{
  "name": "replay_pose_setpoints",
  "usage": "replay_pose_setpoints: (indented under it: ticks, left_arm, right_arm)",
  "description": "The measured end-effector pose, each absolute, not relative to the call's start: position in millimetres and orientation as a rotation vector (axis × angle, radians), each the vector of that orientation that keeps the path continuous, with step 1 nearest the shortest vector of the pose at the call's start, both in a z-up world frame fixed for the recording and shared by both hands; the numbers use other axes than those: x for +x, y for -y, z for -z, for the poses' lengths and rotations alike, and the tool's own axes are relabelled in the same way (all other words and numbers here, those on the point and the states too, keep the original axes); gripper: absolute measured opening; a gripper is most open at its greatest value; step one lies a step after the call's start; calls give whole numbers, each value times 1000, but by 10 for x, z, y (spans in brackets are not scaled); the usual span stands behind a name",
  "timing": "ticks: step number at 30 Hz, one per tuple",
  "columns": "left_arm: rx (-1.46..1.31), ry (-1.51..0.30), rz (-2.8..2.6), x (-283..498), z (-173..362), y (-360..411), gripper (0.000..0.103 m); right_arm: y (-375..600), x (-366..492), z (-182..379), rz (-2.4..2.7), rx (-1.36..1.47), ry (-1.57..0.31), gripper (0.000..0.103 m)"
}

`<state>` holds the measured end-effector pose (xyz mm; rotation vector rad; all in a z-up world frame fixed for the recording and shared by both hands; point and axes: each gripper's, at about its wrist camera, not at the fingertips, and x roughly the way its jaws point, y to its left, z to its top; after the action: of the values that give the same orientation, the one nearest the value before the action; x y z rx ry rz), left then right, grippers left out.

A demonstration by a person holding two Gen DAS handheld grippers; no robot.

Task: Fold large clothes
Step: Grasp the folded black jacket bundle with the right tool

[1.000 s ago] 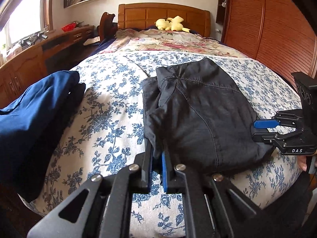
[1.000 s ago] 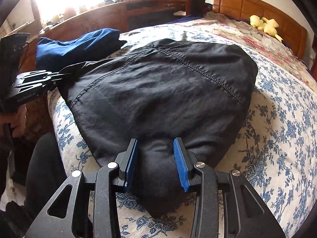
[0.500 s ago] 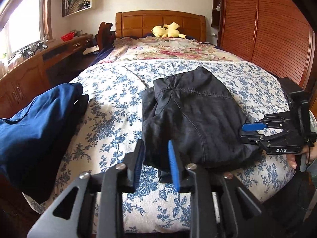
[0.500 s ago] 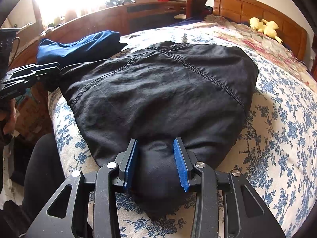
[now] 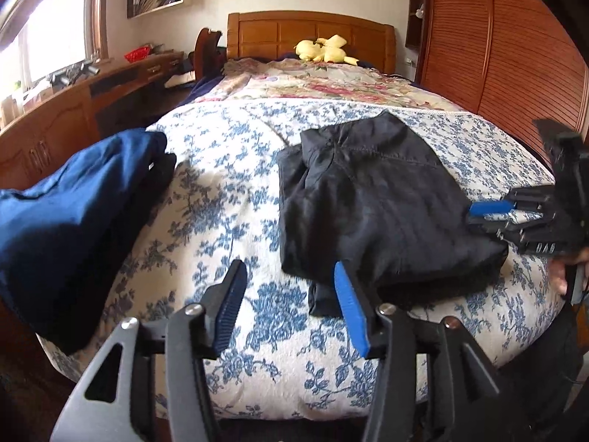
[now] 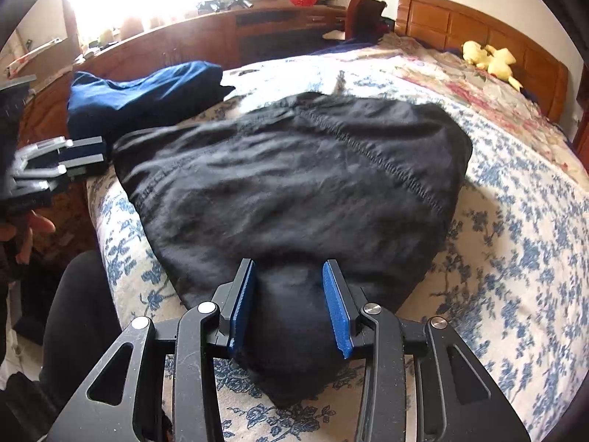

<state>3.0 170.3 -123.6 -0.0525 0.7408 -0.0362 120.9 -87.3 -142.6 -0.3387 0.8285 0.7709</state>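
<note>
Between the folded black garment (image 5: 379,213) and the blue clothing pile (image 5: 73,213) I see an open strip of floral bedspread (image 5: 228,191); a claw can pass there. My left claw (image 5: 291,302), jaws opening, has bare bedspread between them. My right claw (image 6: 291,305) straddles the garment's near bulge. Beyond the garment the bed is free up to the yellow plush toy (image 5: 325,51). A wooden cabinet (image 5: 48,140) bounds the left side, a slatted wardrobe (image 5: 515,55) the right.

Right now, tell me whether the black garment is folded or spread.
Folded. The black garment lies as a compact, layered bundle on the bed, with doubled edges showing along its left side.
</note>
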Motion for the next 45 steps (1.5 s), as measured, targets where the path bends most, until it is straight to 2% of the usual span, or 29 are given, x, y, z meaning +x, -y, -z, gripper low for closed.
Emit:
replay_pose_setpoints:
  ticks: [5,10,22,28,34,41,45]
  left_arm:
    - [-81,-756,52,2,1376,-1712,50]
    - [-97,-775,80,54,1510,-1670,50]
    - [-128,-816,132,196,1717,-1602,50]
    - [-123,-824,143,246,1738,-1570,51]
    - [-150,-838,158,308,1815,-1587,51]
    - [-161,-830,171,354,1832,-1563,50]
    - [-157,-831,200,368,1848,-1527,48]
  right_arm:
    - [963,1454,1334,-707,-346,-807,43]
    - [1076,1931,1308,-626,-333,-791,56]
    - [1135,3155,1547,-507,-166,-916,58]
    - [1036,3426,1697,-480,-151,-954,74]
    - [1013,3607,1861,-491,-130,-1020,82]
    - [1057,3683,1977,-513,-67,-1084,81]
    - [1001,3634,1976,-532,-86,-1075,68]
